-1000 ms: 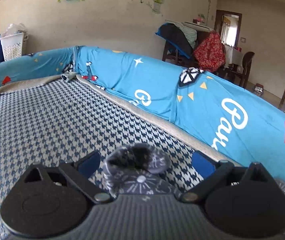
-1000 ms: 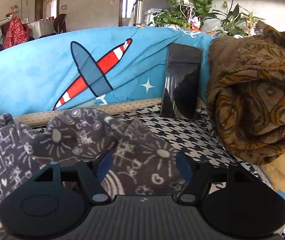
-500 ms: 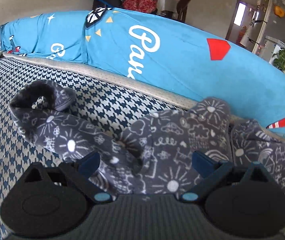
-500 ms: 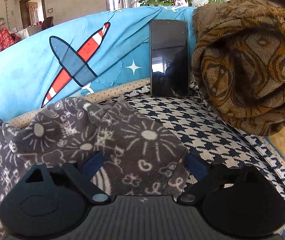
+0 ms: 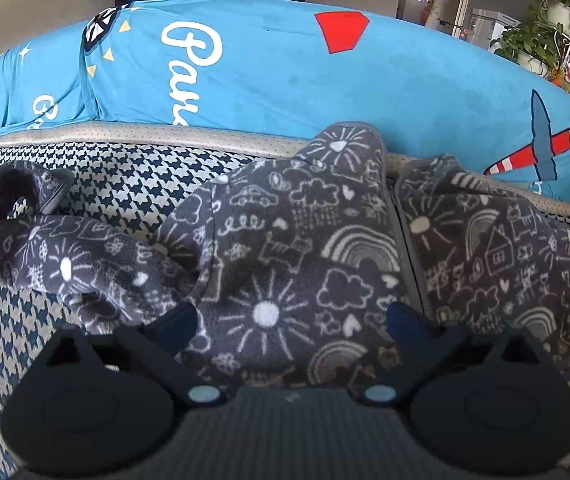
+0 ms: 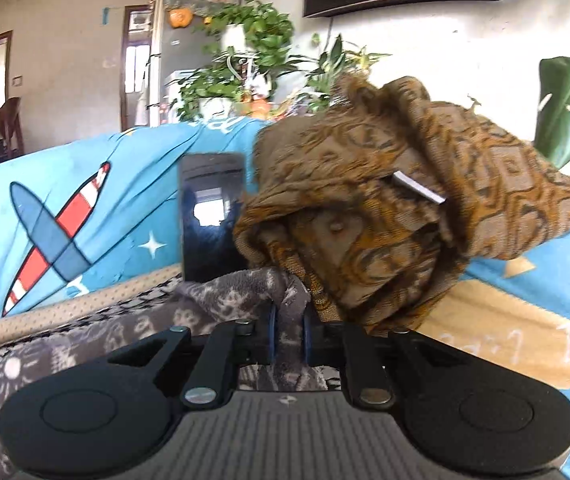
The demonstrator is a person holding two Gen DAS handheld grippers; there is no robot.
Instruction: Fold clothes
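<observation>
One phone (image 6: pixel 211 216) is only seen from the right hand-held gripper (image 6: pixel 287 334), clamped on one grey fleece garment (image 5: pixel 285 264), while the left hand-held gripper (image 5: pixel 291 318) is spread wide over it.

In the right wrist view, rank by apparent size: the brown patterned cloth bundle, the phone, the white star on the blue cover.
1. Brown patterned cloth bundle, though it sits nearest the camera.
2. Phone.
3. White star.

Ahead of the fingers, a dark phone (image 6: pixel 212 216) leans upright against the blue sofa back (image 5: pixel 277 76), just left of a bunched brown patterned cloth (image 6: pixel 385 216), with leafy houseplants (image 6: pixel 253 44) behind.
</observation>
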